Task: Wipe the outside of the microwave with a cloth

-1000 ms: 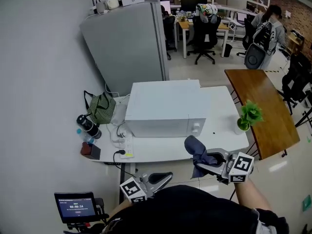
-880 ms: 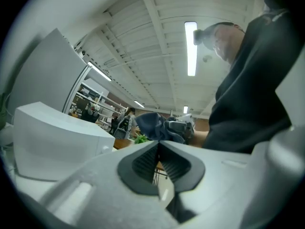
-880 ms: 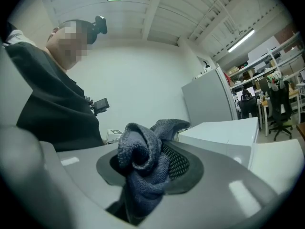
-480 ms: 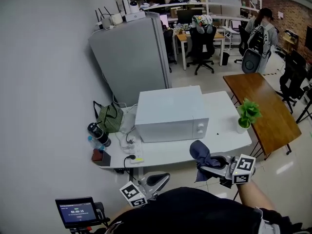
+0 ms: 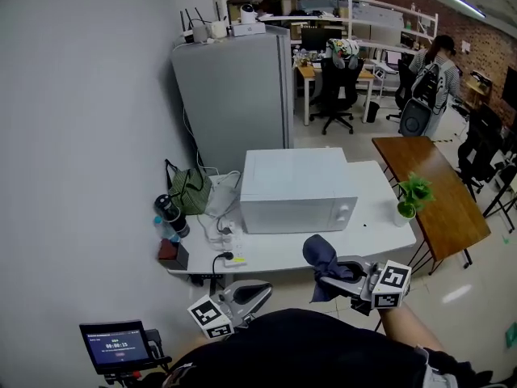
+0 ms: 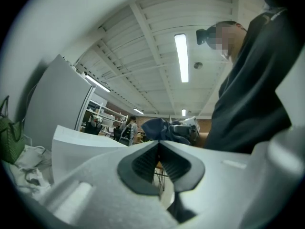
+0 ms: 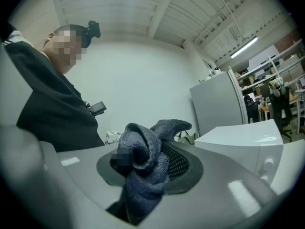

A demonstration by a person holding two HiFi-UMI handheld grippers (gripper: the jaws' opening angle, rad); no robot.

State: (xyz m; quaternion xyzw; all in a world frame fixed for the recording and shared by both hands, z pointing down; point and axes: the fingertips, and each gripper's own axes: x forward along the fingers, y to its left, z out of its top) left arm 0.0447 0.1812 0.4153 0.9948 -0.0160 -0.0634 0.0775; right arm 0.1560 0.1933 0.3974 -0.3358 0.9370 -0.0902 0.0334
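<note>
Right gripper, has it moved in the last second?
Yes, slightly. The right gripper, shut on the cloth, was directly below the microwave's knobs; now it sits below and left of them.

The right gripper [image 7: 151, 165] clamps a bunched dark-blue cloth [image 7: 140, 151] (folds spilling upward), with the white microwave [image 7: 248, 142] at right.

You're in a black top [image 5: 315, 347], with a pale bit showing down by the right sleeve, and there's a small dark camera [image 7: 93, 28] sitting up on your head. The two claws look like twins: left claw [image 6: 158, 143] and right claw [image 7: 152, 149] are both chunky light-grey plastic shells with dark ribbed pads [image 6: 143, 163] set inside. Each one carries a white cube [image 5: 390, 286] printed with black square markers.
</note>
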